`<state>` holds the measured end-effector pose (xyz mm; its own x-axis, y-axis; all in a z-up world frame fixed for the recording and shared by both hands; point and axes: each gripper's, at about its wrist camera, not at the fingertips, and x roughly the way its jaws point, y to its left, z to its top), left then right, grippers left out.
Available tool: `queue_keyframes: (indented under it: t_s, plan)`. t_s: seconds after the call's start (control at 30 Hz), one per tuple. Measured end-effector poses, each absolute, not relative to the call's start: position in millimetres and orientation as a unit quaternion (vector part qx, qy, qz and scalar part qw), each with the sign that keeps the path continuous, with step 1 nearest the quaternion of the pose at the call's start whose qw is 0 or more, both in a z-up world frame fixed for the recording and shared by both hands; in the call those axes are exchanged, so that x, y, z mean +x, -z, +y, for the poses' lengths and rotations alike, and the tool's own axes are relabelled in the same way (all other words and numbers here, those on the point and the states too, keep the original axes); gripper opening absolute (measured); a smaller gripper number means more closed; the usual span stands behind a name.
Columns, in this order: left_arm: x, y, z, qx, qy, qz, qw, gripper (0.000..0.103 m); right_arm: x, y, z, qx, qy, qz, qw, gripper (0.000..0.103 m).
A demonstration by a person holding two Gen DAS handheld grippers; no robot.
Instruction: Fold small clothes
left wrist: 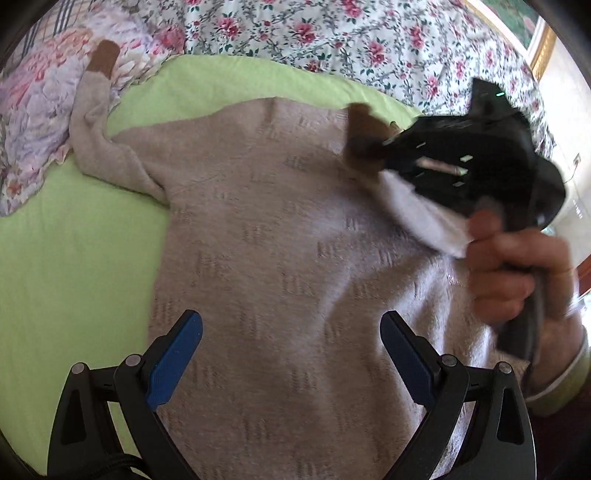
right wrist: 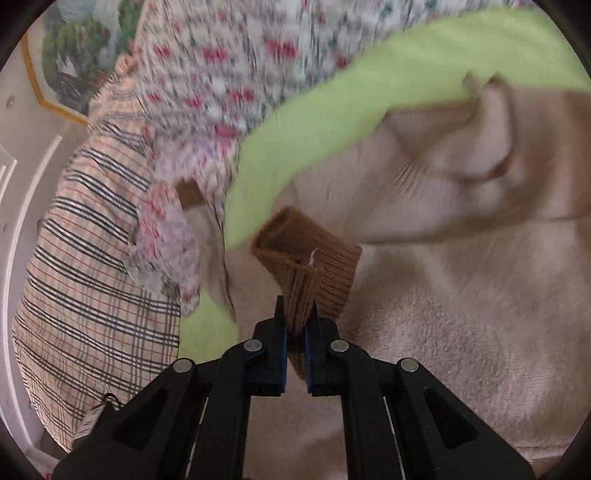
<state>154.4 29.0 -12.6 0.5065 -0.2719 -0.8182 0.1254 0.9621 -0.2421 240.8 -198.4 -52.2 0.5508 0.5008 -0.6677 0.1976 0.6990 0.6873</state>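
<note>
Nearest the lens, the right gripper [right wrist: 295, 325] has its jaws clamped on the brown cuff [right wrist: 306, 266] of one sleeve, lifted above the body of the beige sweater [left wrist: 280, 258]. To do this fold well, I'd say carry the cuff straight across the chest and lay the sleeve flat before letting go, so nothing bunches. The left gripper [left wrist: 291, 332] hangs over the lower body, jaws wide apart and gripping nothing; it could pin the cloth. The sweater is soft, fuzzy knit with a faint woven pattern, spread on a green sheet [left wrist: 66, 266]. Its other sleeve [left wrist: 92, 122] trails up onto a floral pillow [left wrist: 33, 122], with a flowered bedspread [left wrist: 332, 33] beyond.
</note>
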Motion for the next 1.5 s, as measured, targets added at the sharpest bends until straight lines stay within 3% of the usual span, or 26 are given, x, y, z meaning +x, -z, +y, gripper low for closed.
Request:
queue_keyframes:
  t_s: [0.23,0.37,0.4,0.53,0.57,0.6,0.67,0.9,1.27,1.3,1.33,1.37,1.5]
  plan:
    - [194.9,21.0,26.5,-0.104,0.156,0.485,0.854,0.097,241.7,57.5,-199.0,0.38,-0.083,0.488,0.781,0.017]
    - [245.2,40.2,10.9,-0.139,0.187,0.502,0.833,0.097,207.2,27.2,-223.7,0.396,-0.075,0.44,0.803,0.048]
    - [254.3,41.7,7.7,-0.146,0.191,0.503,0.83,0.097,193.7,18.3,-231.9,0.398,-0.069,0.424,0.811,0.051]
    - [285.5,44.1,-0.3,-0.155,0.185,0.496,0.834,0.093,132.5,-9.5,-268.4,0.394,-0.017,0.378,0.838,0.051]
    - [290.1,41.3,-3.0,-0.152,0.192,0.483,0.841,0.079,119.5,-13.6,-275.4,0.391,-0.003,0.371,0.842,0.051]
    - [292.1,40.5,-5.3,-0.147,0.2,0.477,0.843,0.049,105.7,-17.0,-283.6,0.388,0.017,0.365,0.846,0.051]
    - [296.7,44.4,-10.7,-0.137,0.222,0.482,0.837,0.005,81.1,-21.3,-302.5,0.389,0.06,0.352,0.849,0.051]
    - [280.9,20.6,33.8,-0.116,0.152,0.425,0.885,0.006,32.5,-31.4,-376.4,0.358,0.198,0.352,0.842,0.051]
    - [272.6,43.8,20.8,-0.083,0.162,0.46,0.869,0.007,133.3,45.1,-437.7,0.335,0.202,0.468,0.792,0.054]
    - [271.9,44.3,21.4,-0.082,0.161,0.46,0.869,0.007,138.9,46.1,-434.7,0.324,0.193,0.471,0.797,0.05]
    - [271.3,44.6,20.7,-0.079,0.161,0.458,0.871,0.006,141.5,43.7,-431.0,0.313,0.181,0.475,0.802,0.034]
    - [271.0,43.5,19.5,-0.074,0.16,0.456,0.872,0.006,140.3,39.5,-430.6,0.316,0.176,0.474,0.803,0.008]
    - [266.6,33.5,7.7,-0.066,0.181,0.436,0.879,0.006,115.6,3.0,-436.3,0.296,0.201,0.421,0.834,0.007]
